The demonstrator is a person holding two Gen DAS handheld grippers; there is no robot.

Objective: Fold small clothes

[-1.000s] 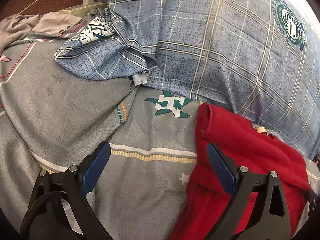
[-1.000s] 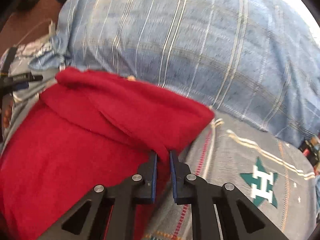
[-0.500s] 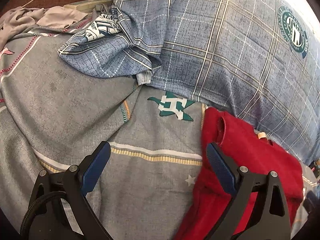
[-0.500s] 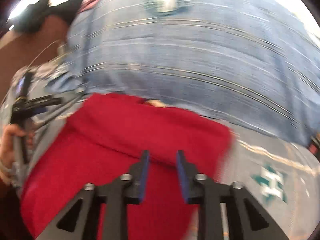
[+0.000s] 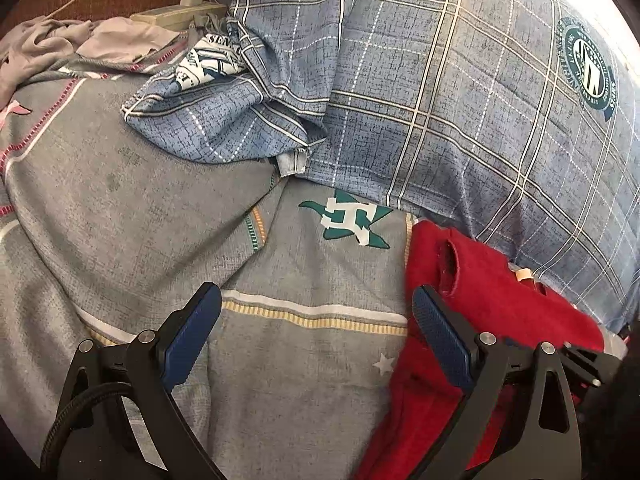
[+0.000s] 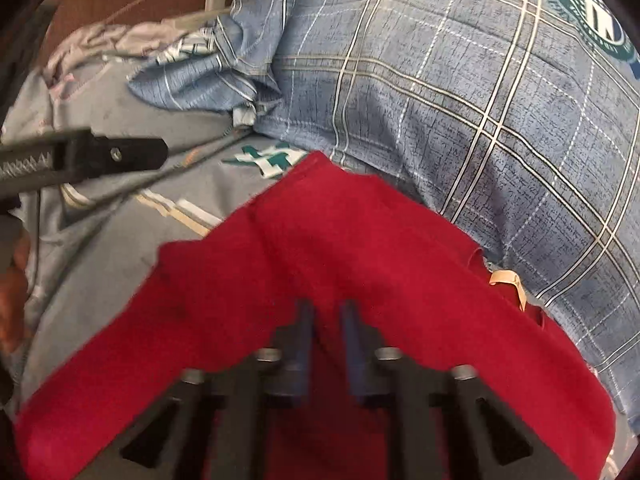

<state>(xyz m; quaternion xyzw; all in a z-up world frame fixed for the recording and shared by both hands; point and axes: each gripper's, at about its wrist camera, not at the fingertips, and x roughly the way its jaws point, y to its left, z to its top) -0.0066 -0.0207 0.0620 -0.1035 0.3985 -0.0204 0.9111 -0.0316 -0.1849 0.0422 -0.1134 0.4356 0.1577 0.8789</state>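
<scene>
Left gripper [image 5: 316,326] jaws wide — empty.

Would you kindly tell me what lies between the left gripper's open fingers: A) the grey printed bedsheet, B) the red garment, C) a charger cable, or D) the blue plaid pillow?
A: the left gripper is open over the grey printed bedsheet; the red garment lies beside its right finger.
</scene>
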